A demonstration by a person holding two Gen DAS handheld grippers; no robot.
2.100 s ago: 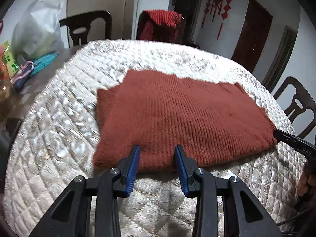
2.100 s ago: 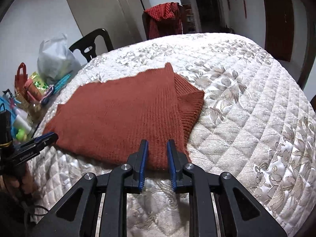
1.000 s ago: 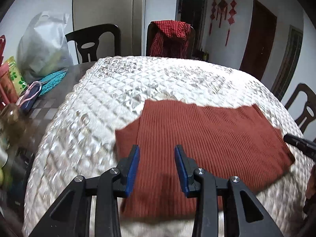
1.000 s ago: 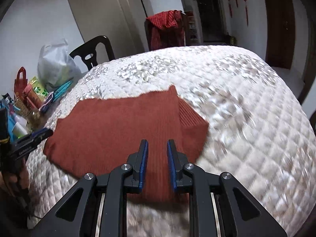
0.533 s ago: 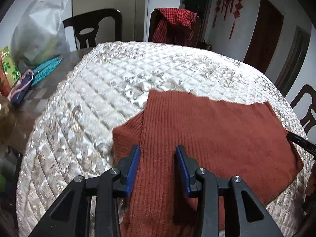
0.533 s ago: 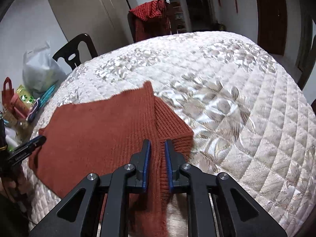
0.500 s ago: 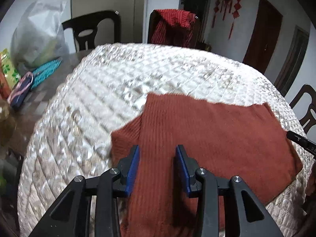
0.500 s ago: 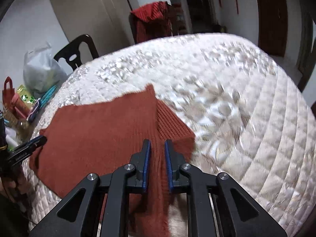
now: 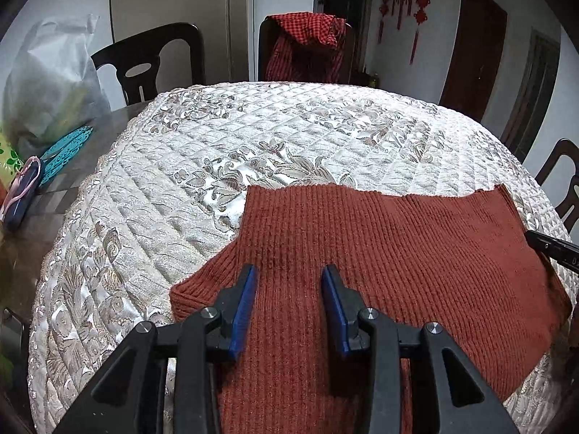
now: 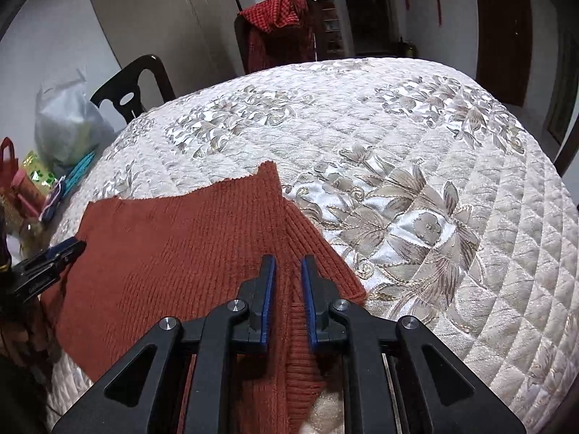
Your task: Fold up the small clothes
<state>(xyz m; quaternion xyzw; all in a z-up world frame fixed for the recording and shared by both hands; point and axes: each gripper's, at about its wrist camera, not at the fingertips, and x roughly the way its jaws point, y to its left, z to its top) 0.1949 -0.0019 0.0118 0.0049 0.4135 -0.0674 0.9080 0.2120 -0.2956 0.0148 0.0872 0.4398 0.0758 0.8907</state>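
Left fingers [image 9: 244, 300]: blue pads apart on the left gripper [image 9: 288, 269], at 6 o'clock in the left wrist view. Knit fills the whole gap, but whether the pads press it cannot be told.
Right fingers [image 10: 267, 289]: drawn near together on the right gripper [image 10: 288, 259]. They have just been closing and now pinch a narrow ridge of knit.
Sweater, left view: the rust-red sweater [image 9: 398, 253] runs from under the fingers out toward 3 o'clock. A folded sleeve end sticks out just beside the left finger at 9 o'clock.
Sweater, right view: the ribbed seam passes straight between the fingers. The body spreads toward 9 o'clock and the sleeve edge slopes off at 3 o'clock.
Other gripper: each view shows the other tip at the sweater's far side edge.
Desk [image 9: 217, 137]: round, under a cream quilted cover, bare beyond the sweater's ragged top edge at 12 o'clock.
Bag [image 9: 47, 90]: pale plastic at 10 o'clock, on the uncovered desk rim.
Chair [image 9: 304, 47]: at 12 o'clock, draped with red checked cloth.
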